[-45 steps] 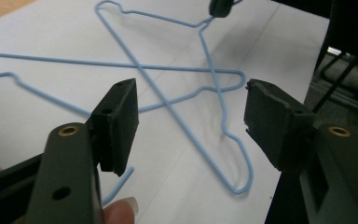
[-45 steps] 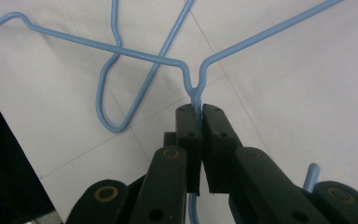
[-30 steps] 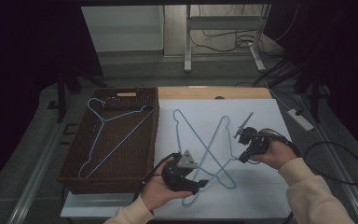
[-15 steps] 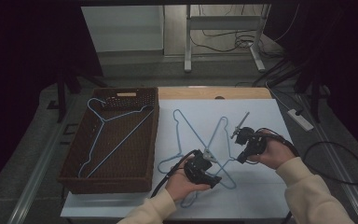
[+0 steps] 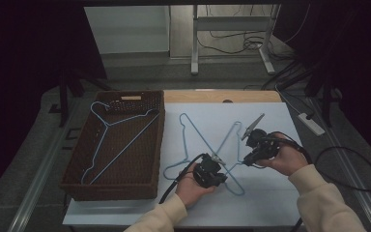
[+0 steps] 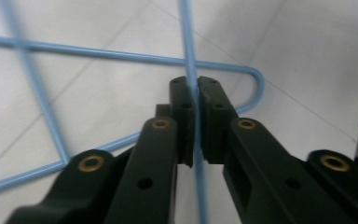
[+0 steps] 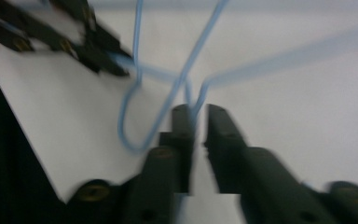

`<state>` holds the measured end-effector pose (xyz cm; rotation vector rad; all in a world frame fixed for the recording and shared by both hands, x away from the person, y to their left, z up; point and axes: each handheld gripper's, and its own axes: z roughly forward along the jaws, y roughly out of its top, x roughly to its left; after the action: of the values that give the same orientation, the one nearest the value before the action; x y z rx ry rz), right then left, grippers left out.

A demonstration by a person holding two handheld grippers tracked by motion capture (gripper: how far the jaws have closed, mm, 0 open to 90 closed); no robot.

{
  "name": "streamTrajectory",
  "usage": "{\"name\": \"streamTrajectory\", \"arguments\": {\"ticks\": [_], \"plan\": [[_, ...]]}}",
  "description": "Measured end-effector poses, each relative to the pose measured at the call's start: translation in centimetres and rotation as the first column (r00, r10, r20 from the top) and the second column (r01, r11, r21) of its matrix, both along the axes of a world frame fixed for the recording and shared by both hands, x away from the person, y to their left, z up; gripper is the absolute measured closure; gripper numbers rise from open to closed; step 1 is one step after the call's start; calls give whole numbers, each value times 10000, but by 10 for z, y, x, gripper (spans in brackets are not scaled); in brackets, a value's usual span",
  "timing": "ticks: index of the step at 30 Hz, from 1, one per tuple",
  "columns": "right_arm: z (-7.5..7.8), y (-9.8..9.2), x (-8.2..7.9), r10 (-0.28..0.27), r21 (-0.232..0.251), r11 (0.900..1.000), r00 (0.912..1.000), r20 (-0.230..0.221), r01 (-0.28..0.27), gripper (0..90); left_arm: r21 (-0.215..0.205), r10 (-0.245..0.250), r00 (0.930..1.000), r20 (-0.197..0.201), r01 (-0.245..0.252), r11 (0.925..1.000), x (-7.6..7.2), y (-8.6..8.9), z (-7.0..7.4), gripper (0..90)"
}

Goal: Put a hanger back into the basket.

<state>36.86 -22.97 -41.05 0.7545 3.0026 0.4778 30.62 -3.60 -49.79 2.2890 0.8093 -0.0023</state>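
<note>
**Spotter:** Blue wire, thin and round, bent into two hangers [image 5: 207, 145] that lie crossed on the smooth white sheet covering your bench [image 5: 270, 203], in the middle of the high view. Your left gripper [image 5: 216, 159] sits low in that frame, just left of centre, and its matte black fingers [image 6: 182, 116] have just closed on one straight run of the wire; the left gripper view shows the strand pinched between the two pads, with a rounded hanger corner right beyond the tips.

**Operator:** And my right?

**Spotter:** Your right gripper [image 5: 245, 162] is right of centre, close to your left one. Its fingers [image 7: 216, 126] have just been easing apart. In the blurred right gripper view the wire runs down into a narrow gap between them, but I cannot tell whether the pads press on it.

**Operator:** What changed from a second ago?

**Spotter:** Your left hand [image 5: 191, 186] was further towards the lower left, off the wire, with the fingers spread wide. Now it has come in over the crossing and clamped. Your right hand [image 5: 282, 157] has barely shifted, and the hangers lie much as they did.

**Operator:** Anything else around?

**Spotter:** A dark brown woven basket [image 5: 77, 181], rectangular, on the left of the frame, with a third blue hanger [image 5: 121, 140] lying flat inside it.
</note>
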Motion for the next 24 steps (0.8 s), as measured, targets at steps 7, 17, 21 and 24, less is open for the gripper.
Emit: {"name": "streamTrajectory", "arguments": {"ticks": [7, 17, 21, 24], "plan": [[23, -29, -3, -1855, 4227, 9018, 9641, 1902, 901, 410, -437, 720, 9968, 354, -705, 9966, -4, 11, 10, 870], [35, -83, -13, -4002, 6966, 7069, 8814, 2508, 1228, 372, -1421, 1553, 9859, 625, -1452, 9791, -9, 40, 32, 871], [22, -94, -19, -3954, 6980, 7058, 8848, 2467, 1208, 374, -1948, 1641, 9844, 640, -1489, 9695, -13, 56, 47, 871], [11, -96, -23, -3749, 6850, 7206, 8916, 2541, 1077, 367, -2280, 1721, 9824, 719, -1518, 9617, -17, 67, 61, 872]]}}
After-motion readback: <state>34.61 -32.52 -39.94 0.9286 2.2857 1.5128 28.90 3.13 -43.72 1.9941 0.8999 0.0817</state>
